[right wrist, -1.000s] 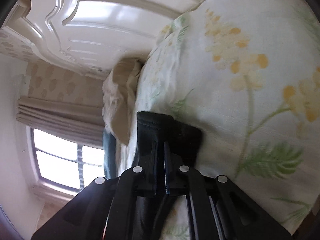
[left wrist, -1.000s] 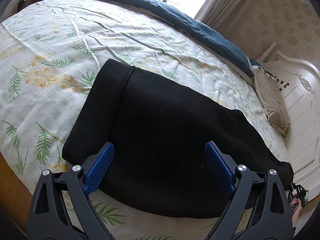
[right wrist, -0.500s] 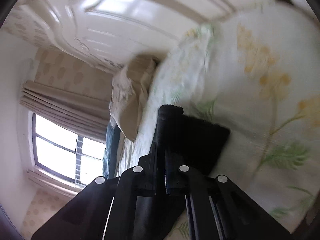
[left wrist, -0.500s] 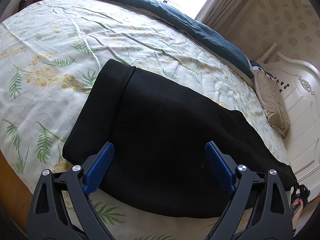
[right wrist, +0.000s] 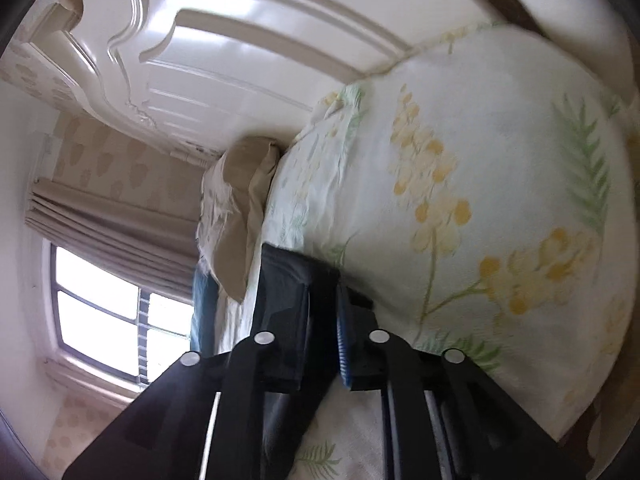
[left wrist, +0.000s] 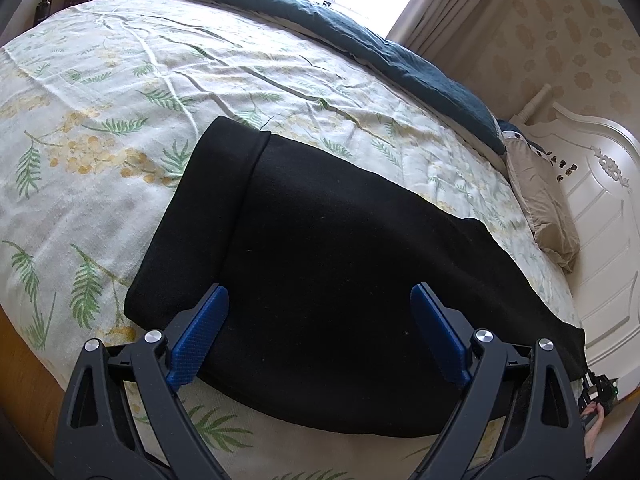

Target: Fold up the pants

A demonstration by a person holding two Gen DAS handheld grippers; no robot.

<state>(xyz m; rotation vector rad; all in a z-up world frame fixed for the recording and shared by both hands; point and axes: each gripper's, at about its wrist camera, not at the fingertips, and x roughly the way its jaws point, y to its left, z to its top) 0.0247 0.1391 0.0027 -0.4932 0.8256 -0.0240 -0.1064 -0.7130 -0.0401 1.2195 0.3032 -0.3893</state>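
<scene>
Black pants (left wrist: 340, 264) lie folded lengthwise across the floral bedsheet (left wrist: 92, 92), waistband at the left, legs running to the right edge of the bed. My left gripper (left wrist: 320, 320) is open, its blue pads hovering over the near edge of the pants, holding nothing. My right gripper (right wrist: 320, 316) is shut on the black leg end of the pants (right wrist: 288, 280), with the camera rolled sideways. It also shows far right in the left wrist view (left wrist: 596, 392).
A dark teal duvet (left wrist: 380, 48) lies along the far side of the bed. A beige pillow (left wrist: 544, 216) rests against the white headboard (left wrist: 600, 208). A window and curtains (right wrist: 112, 240) are beyond. The wooden bed edge (left wrist: 24, 368) is at lower left.
The right gripper has shifted and turned with the leg end still clamped; the fabric has moved slightly in its view. The left gripper has stayed open in place.
</scene>
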